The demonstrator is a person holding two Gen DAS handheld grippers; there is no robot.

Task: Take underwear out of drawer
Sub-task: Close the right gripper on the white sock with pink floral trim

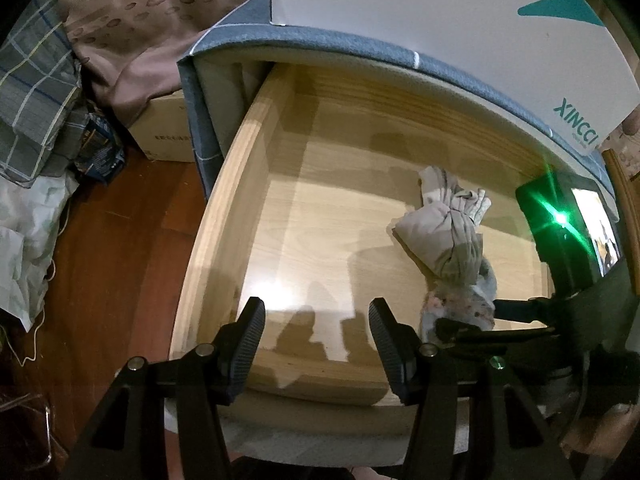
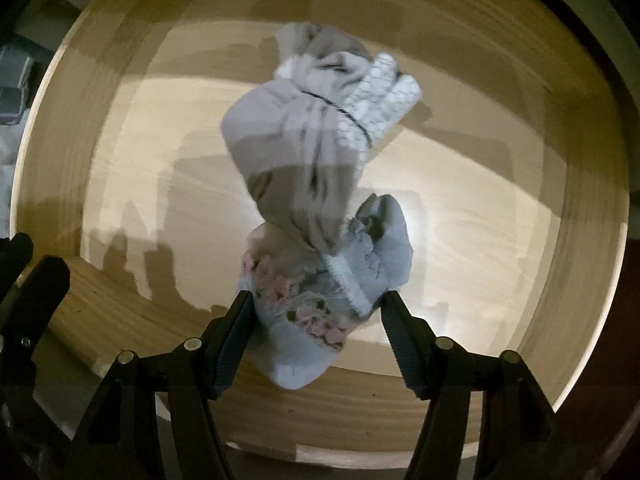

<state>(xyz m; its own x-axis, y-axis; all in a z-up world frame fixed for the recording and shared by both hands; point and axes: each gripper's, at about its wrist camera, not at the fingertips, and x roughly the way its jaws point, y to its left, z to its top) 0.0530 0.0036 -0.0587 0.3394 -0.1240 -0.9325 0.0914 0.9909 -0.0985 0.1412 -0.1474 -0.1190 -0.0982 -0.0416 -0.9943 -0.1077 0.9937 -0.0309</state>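
Observation:
The pale wooden drawer (image 1: pixel 224 220) stands pulled out. On its floor lie two rolled pieces of underwear, touching end to end: a grey-beige one (image 1: pixel 444 232) (image 2: pixel 288 148) and a light-blue floral one (image 1: pixel 460 300) (image 2: pixel 304 320). My right gripper (image 2: pixel 318 300) (image 1: pixel 468 316) points straight down into the drawer. Its jaws straddle the floral roll, and the cloth reaches both fingertips without looking squeezed. My left gripper (image 1: pixel 316 320) hangs open over the drawer's near left part with nothing between its fingers.
A white box with teal lettering (image 1: pixel 440 20) lies on the grey-covered top above the drawer. Left of the drawer are a cardboard box (image 1: pixel 160 132), brown patterned fabric (image 1: pixel 132 20), a heap of plaid cloth (image 1: pixel 32 100) and wooden floor (image 1: pixel 120 260).

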